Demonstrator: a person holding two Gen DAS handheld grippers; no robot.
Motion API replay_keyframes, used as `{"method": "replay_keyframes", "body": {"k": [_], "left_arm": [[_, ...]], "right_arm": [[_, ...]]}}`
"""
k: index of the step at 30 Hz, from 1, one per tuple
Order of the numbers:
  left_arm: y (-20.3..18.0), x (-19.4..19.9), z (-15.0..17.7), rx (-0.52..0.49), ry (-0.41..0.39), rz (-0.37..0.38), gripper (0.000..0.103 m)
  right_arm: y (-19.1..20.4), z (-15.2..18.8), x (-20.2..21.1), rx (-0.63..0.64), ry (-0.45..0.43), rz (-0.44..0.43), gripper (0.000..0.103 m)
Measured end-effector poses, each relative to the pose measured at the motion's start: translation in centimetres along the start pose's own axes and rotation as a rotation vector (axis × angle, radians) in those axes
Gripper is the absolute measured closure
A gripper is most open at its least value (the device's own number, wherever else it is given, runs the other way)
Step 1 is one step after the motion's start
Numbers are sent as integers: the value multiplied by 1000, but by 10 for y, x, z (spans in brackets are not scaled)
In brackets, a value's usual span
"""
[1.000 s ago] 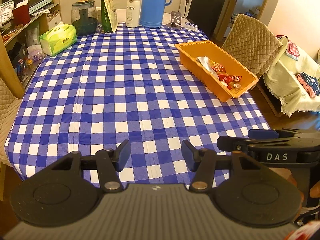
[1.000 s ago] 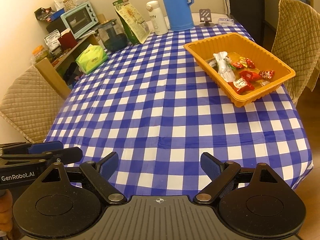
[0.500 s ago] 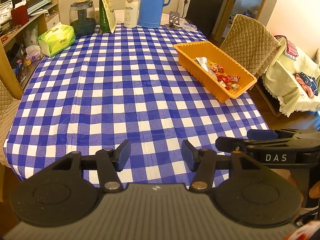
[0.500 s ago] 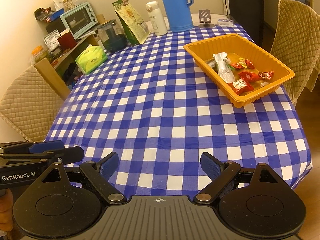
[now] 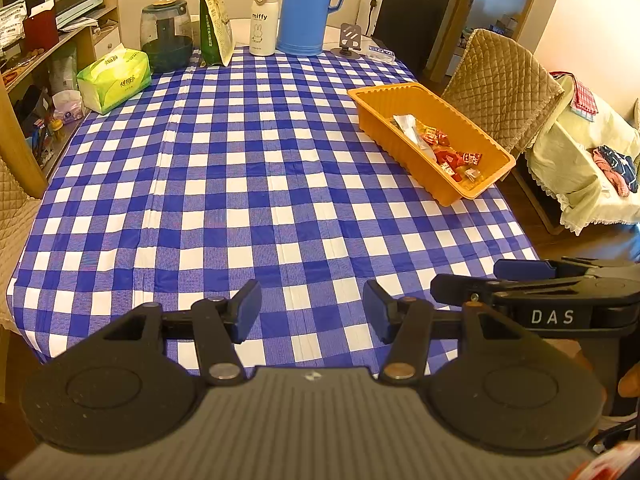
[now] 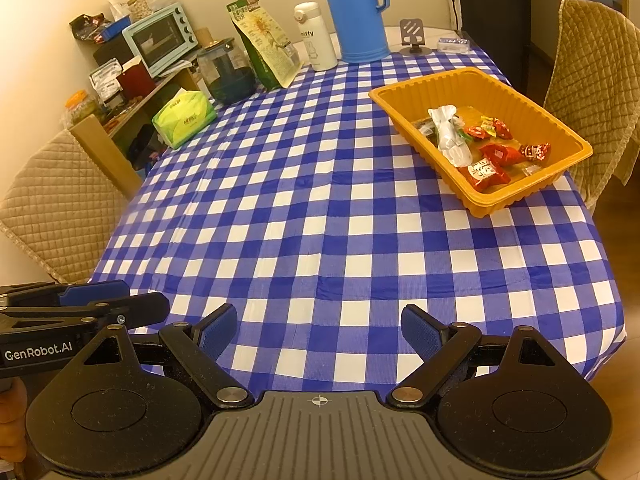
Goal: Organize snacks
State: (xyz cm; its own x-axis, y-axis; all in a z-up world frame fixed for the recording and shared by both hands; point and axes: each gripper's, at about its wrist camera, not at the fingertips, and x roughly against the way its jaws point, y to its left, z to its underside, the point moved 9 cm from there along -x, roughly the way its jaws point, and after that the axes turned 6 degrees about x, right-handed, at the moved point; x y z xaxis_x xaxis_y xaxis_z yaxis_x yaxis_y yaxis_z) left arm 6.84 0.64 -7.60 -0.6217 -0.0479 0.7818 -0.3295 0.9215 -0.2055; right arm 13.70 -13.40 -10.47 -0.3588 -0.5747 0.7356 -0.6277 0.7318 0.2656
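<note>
Snacks [image 6: 486, 148]: assorted wrapped pieces, mostly red, plus one crumpled white wrapper [image 6: 448, 136], lying together inside the orange tray [image 6: 412, 86].

Orange tray: ribbed, rectangular, set near the right edge of the surface [image 5: 240, 200], which wears a blue-and-white check cloth.

Far end of the surface: blue jug [image 5: 306, 4], white "miffy" bottle [image 5: 263, 20], green standing pouch [image 5: 214, 16], dark glass jar [image 5: 166, 36], green tissue pack [image 5: 114, 80], small phone stand [image 5: 351, 40].

Surroundings: quilted chair [image 5: 500, 84] just behind the tray; shelf with a pale blue toaster oven [image 6: 160, 38] at the left.

Left gripper [image 5: 312, 312]: jaws apart, nothing between them, above the near edge of the cloth, well apart from the tray.

Right gripper [image 6: 318, 332]: jaws apart, nothing held, likewise at the near edge.
</note>
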Motion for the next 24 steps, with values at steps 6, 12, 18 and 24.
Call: {"method": "replay_keyframes", "body": {"k": [6, 12, 18, 24], "left_arm": [[0, 0, 0, 0, 0, 0, 50], [0, -2, 0, 0, -1, 1, 50], [0, -4, -1, 1, 1, 1, 50], [1, -5, -2, 2, 1, 2, 50]], "right_arm": [[0, 0, 0, 0, 0, 0, 14], [0, -1, -1, 1, -1, 0, 14], [0, -1, -1, 0, 0, 1, 14], [0, -1, -1, 0, 0, 1, 14]]}}
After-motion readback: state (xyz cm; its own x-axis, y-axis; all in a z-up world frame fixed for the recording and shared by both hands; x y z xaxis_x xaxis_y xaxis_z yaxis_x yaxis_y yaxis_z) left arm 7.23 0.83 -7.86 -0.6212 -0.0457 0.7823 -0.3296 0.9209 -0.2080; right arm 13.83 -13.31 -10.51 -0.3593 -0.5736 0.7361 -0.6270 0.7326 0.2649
